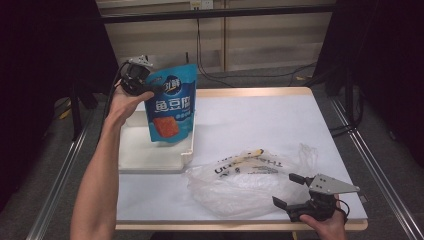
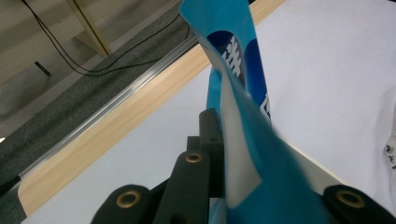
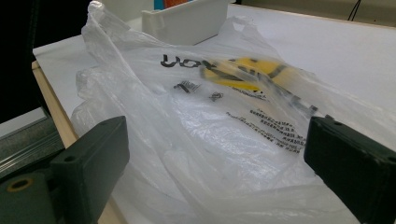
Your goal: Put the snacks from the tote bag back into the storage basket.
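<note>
The left tongs [image 1: 150, 89] clench the blue pouch [image 1: 171, 105] above the white tray [image 1: 150, 155]. The right tongs [image 1: 290, 190] gape just beside the plastic bag [image 1: 240, 185] on the counter [image 1: 260, 115].

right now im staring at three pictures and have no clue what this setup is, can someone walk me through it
A person works at a white table, holding a two-fingered gripper in each hand. The high view looks down from above; the two gripper views come from cameras riding on the grippers. The left gripper is raised and shut on a blue snack pouch, above a white tray. The right gripper is open, its fingers facing a crumpled clear plastic bag lying on the table.
</note>
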`<action>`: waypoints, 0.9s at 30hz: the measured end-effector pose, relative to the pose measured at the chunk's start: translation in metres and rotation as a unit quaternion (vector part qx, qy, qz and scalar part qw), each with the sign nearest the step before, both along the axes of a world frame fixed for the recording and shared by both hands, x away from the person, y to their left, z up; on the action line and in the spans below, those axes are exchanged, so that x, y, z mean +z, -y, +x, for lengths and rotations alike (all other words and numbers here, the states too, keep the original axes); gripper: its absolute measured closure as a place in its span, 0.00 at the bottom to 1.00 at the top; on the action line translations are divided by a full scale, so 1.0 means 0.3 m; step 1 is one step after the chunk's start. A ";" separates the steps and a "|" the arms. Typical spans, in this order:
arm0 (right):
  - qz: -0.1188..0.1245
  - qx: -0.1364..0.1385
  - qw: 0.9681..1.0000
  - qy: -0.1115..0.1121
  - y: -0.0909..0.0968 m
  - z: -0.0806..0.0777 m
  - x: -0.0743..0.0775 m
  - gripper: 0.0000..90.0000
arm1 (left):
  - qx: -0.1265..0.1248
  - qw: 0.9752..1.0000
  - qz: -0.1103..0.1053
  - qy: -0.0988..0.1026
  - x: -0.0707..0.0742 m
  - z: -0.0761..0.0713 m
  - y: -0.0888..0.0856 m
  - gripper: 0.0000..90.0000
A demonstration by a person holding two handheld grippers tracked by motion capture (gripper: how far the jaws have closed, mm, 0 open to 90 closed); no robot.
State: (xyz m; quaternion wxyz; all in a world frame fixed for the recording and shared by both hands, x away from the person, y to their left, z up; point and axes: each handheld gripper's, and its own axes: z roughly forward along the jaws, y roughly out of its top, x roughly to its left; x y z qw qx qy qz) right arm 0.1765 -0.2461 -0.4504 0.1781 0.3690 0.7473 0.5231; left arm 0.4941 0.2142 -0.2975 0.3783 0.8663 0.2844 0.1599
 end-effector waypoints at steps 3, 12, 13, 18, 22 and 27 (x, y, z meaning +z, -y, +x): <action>0.000 0.002 1.000 0.002 0.003 -0.001 0.000 0.08 | 0.004 1.000 -0.009 -0.004 -0.007 0.014 -0.014 0.98; -0.010 0.010 1.000 0.005 -0.006 -0.001 0.000 0.08 | 0.032 0.998 -0.052 -0.018 -0.016 0.036 -0.032 0.83; -0.010 0.009 1.000 0.005 -0.006 -0.002 0.001 0.08 | 0.037 0.998 -0.053 -0.018 -0.018 0.037 -0.032 0.79; -0.010 0.008 1.000 0.005 -0.004 0.000 0.000 0.08 | 0.045 0.997 -0.062 -0.019 -0.015 0.033 -0.029 0.54; -0.010 0.008 1.000 0.004 -0.006 -0.001 0.000 0.08 | 0.066 0.996 -0.058 -0.029 -0.027 0.028 -0.050 0.39; -0.007 0.008 1.000 0.003 -0.004 0.001 -0.002 0.08 | 0.075 0.994 -0.066 -0.033 -0.035 0.018 -0.082 0.20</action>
